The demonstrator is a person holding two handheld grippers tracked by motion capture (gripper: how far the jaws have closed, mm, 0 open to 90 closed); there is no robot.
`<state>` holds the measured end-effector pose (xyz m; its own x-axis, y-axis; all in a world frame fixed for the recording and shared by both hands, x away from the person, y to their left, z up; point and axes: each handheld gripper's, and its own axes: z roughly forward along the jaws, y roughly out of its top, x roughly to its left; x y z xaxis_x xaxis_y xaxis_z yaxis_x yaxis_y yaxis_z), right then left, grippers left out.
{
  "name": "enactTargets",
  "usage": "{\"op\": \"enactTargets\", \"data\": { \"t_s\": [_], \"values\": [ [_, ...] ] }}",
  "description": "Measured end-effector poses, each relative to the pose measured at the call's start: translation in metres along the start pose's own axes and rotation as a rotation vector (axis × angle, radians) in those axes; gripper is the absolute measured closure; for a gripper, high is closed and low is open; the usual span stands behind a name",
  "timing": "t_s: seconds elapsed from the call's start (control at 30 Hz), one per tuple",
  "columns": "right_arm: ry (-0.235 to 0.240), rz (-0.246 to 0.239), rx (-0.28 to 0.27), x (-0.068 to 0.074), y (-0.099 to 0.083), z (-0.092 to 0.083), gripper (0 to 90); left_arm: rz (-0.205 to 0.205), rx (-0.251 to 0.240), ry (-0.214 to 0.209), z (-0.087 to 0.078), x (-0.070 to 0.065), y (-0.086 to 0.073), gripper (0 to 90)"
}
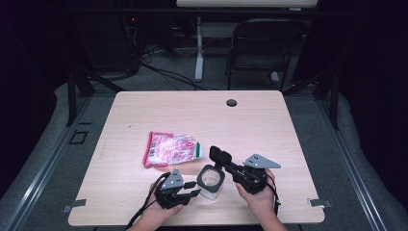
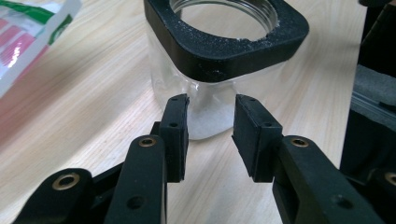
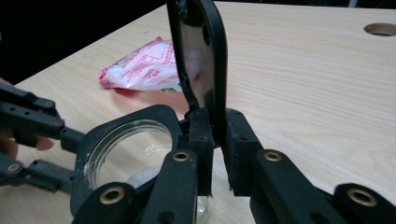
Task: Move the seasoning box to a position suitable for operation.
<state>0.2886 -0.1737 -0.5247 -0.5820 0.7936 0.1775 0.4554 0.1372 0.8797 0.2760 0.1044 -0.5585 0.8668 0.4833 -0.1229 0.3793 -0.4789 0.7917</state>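
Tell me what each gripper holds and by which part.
The right gripper clamps the jar's open lid by its lower edge. The left gripper holds nothing, jaws open beside the jar.

Jar (image 1: 210, 179) between grippers, packet (image 1: 171, 148) behind

Black two-jaw grippers (image 1: 190, 188), brass-ringed screw holes, seemingly grey top plates

Bag (image 2: 28, 32): cut off by the left gripper view's top-left corner; print blurred.
Jar (image 3: 126, 158): lower body hidden behind the right gripper's jaws.
Lid (image 3: 201, 60): top cut off.
Bag print, high view: too small to read.
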Motion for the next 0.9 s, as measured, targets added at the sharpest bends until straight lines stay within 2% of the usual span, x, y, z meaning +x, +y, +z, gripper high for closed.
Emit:
{"op": "enactTargets", "data": {
  "t_s": [0.23, 0.4, 0.63, 0.7, 0.9],
  "values": [
    [0.000, 0.027, -0.010, -0.005, 0.000, 0.002, 80.8, 0.010, 0.005, -0.012, 0.004, -0.003, 0.000, 65.3],
    [0.008, 0.013, -0.015, -0.005, -0.001, 0.000, 77.3, 0.007, -0.001, 0.006, 0.000, 0.001, -0.001, 65.5],
    [0.016, 0.028, -0.018, -0.009, -0.004, -0.003, 74.4, -0.019, -0.027, 0.053, -0.012, 0.014, -0.002, 65.4],
    [0.018, 0.033, -0.018, -0.009, -0.005, -0.004, 74.1, -0.038, -0.037, 0.068, -0.015, 0.019, -0.003, 65.4],
    [0.026, 0.030, -0.009, -0.008, -0.007, -0.003, 73.1, -0.064, -0.046, 0.128, -0.025, 0.035, -0.005, 65.1]
  ]
}}
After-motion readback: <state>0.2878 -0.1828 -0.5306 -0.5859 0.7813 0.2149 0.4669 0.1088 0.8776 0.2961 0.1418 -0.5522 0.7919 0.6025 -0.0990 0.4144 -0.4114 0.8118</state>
